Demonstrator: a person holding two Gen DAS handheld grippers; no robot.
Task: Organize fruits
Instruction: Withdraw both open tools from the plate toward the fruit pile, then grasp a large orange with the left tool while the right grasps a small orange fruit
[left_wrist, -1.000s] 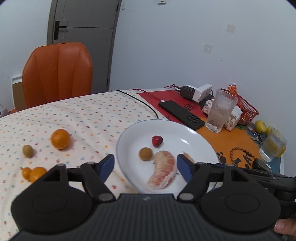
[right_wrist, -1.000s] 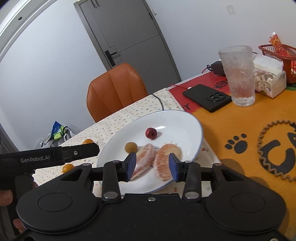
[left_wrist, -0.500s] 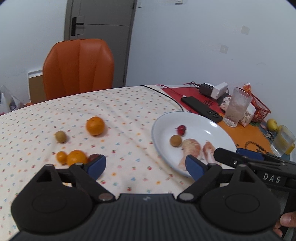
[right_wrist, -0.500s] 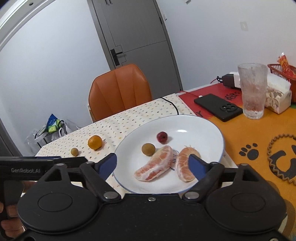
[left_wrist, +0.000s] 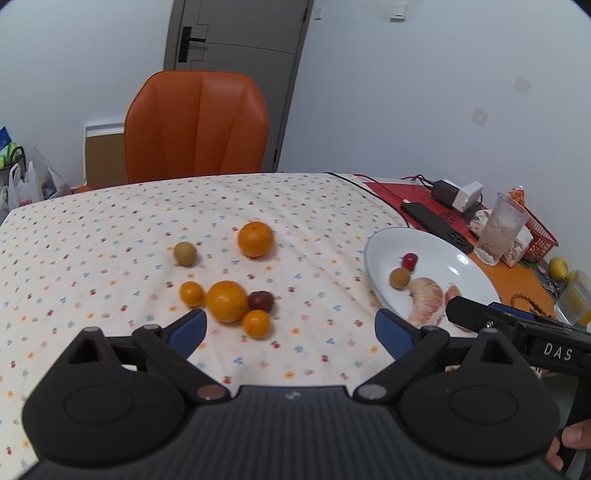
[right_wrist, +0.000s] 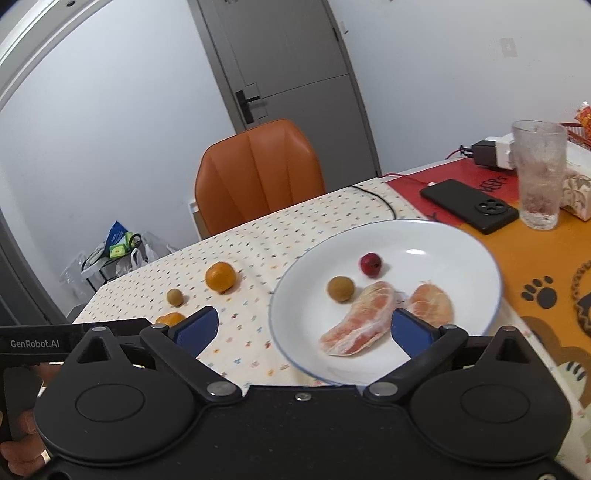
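Fruit lies loose on the desk (left_wrist: 110, 229) left of the plate (left_wrist: 384, 243): a large orange (left_wrist: 226, 301) touching two small ones and a dark date; nudged, they roll. Both hand-held grippers, left (left_wrist: 289, 330) and right (right_wrist: 304, 326), have just been opening, empty.

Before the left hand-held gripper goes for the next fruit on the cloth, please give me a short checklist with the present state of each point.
1. Left hand-held gripper empty, jaws wide after just opening: ok.
2. Right hand-held gripper empty, jaws just opened, pomelo segment lying loose between them on the white plate: ok.
3. Free room on the plate for more fruit: ok.
4. Nearest fruit easy to take alone: not ok; the large orange, small orange and dark red fruit sit packed together.
5. Lone orange stands apart: ok.
6. Whether the clustered fruits will roll: cannot tell.
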